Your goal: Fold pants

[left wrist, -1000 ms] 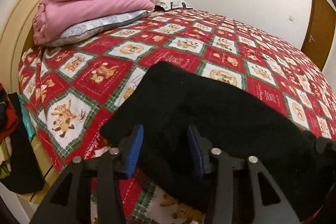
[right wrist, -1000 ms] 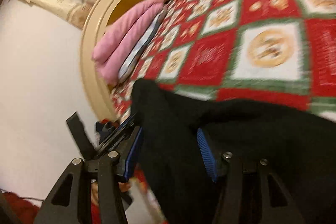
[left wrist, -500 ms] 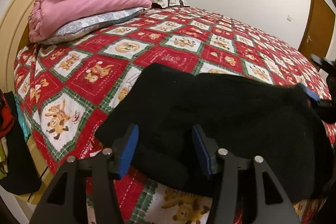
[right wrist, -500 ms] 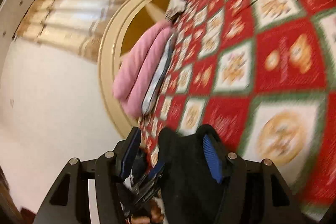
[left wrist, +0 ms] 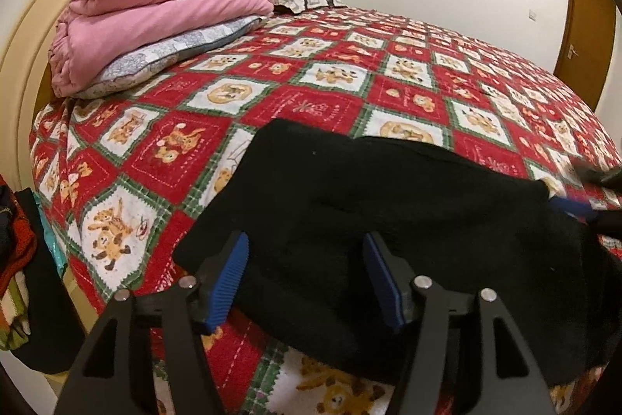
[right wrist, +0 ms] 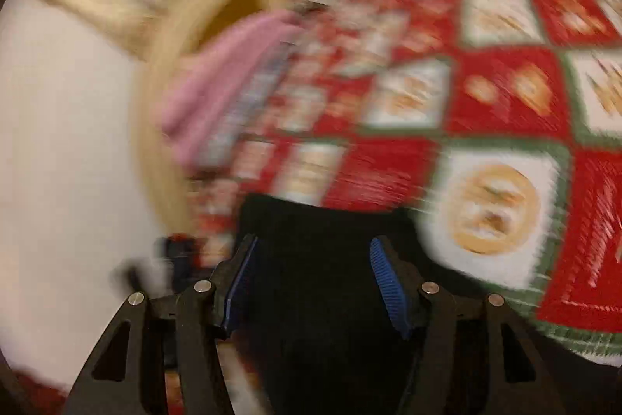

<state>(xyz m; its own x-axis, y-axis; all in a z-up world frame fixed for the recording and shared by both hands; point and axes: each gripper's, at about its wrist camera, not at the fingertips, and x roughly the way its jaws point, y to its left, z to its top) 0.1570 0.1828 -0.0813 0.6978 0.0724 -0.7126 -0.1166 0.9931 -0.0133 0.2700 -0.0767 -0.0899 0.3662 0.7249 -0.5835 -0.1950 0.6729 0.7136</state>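
Black pants [left wrist: 369,212] lie folded on the red patchwork bedspread [left wrist: 311,107] near the bed's front edge. My left gripper [left wrist: 305,261] is open just above the near part of the pants, its blue pads apart with cloth showing between them. In the left wrist view the right gripper [left wrist: 583,193] shows blurred at the right end of the pants. In the right wrist view, which is blurred by motion, my right gripper [right wrist: 313,273] is open with the black pants [right wrist: 322,282] between and below its pads.
A folded pink blanket [left wrist: 155,14] lies on a grey pillow [left wrist: 171,53] by the cream headboard [left wrist: 23,37]. Dark and striped clothes [left wrist: 23,279] hang off the bed's left side. A brown door [left wrist: 587,26] stands at the far right.
The right gripper has swung fast, its view sweeping across the bed, and now sits at the right end of the pants. The left gripper has pulled back and risen slightly; both stay open.
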